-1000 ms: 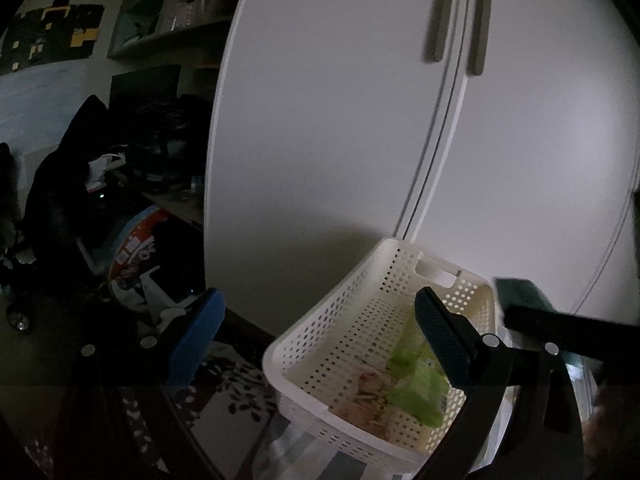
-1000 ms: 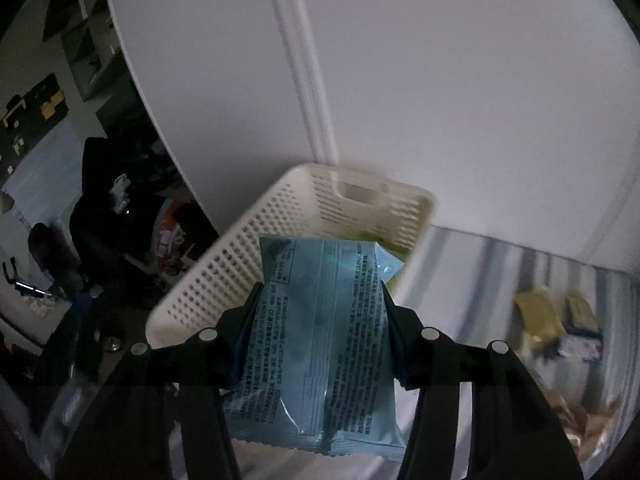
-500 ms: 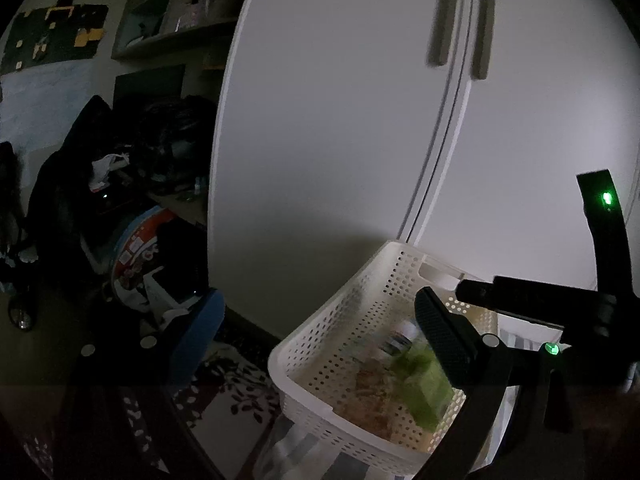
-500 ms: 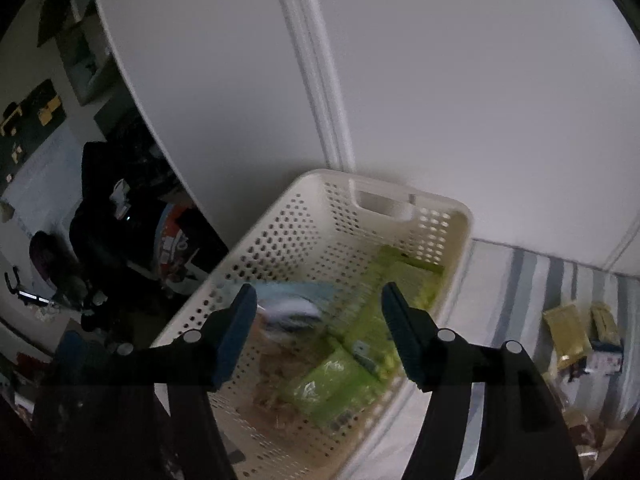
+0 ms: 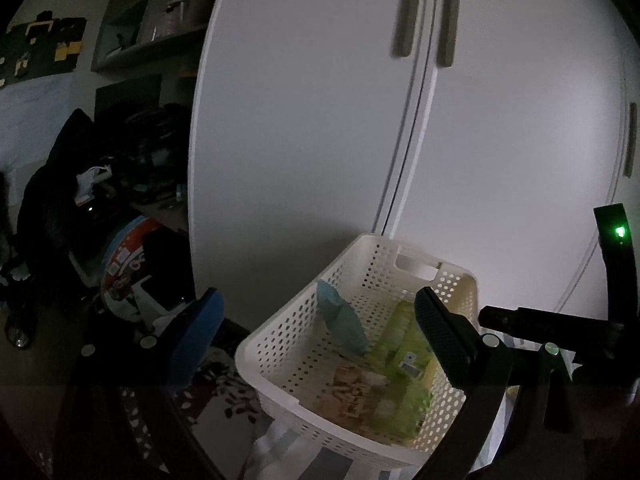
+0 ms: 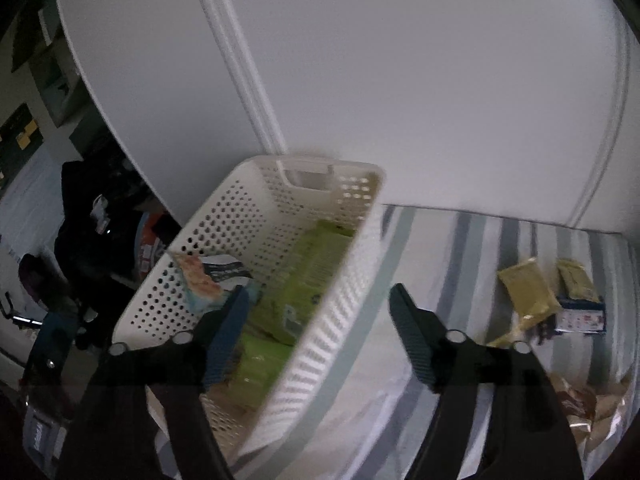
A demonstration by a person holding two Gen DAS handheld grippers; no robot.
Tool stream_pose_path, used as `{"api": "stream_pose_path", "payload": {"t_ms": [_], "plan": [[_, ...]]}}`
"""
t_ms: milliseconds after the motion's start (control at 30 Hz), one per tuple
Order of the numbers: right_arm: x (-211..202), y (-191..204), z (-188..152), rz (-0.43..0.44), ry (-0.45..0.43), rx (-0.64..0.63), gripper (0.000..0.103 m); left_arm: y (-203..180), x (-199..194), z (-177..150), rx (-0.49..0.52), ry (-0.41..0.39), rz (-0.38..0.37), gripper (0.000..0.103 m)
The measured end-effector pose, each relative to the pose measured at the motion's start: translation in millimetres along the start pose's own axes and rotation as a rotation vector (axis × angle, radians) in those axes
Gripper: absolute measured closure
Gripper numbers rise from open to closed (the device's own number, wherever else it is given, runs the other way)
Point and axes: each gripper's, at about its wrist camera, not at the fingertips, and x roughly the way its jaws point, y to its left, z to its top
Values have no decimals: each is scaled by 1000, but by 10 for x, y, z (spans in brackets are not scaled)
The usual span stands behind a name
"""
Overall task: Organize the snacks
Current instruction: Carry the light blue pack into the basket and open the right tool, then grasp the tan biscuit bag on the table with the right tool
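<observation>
No print legible (too blurred). Light-blue snack pkt [image 5: 341, 318] leans on white perforated basket's [image 5: 280, 336] left wall, green pkts [image 6: 316, 276] at its 3 o'clock. Left gripper [image 5: 316, 334] and right gripper [image 6: 316, 334] both spread wide, empty.

The basket [image 6: 344, 280], centre frame, looks like matt cream plastic, its walls pierced with rows of holes. Inside it the green packets [image 6: 316, 268] and the blue packet [image 5: 342, 316] have a faintly glossy film. The cloth [image 6: 460, 248] at lower right is soft, striped fabric. The cupboard doors [image 5: 312, 120] behind are smooth and matt white. The finger pads [image 6: 412, 336] show a fine ribbed texture.
</observation>
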Motion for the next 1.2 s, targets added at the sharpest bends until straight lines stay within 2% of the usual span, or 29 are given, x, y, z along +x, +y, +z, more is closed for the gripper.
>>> {"api": "stream_pose_path", "payload": {"t_ms": [167,300,633,967,1200], "plan": [[-149,-244,-91,-33,-8,26,26,-109,-31,-22,22,-1,-31,6],[-245,-453,-189,-61,-14,58,18,-240,-47,-55,51,0,-59,3],[-595,-1134,-425,-146,-25,162,10,-512,-138,-116,117,-17,-131,3],[-1015,-2174,-913,-266,-18,422,10,-723,-230,-209,176,-30,-170,3],[-1162,-2560,-1254,-292,-2,564,10,-862,-282,-271,219,-40,-192,3]]}}
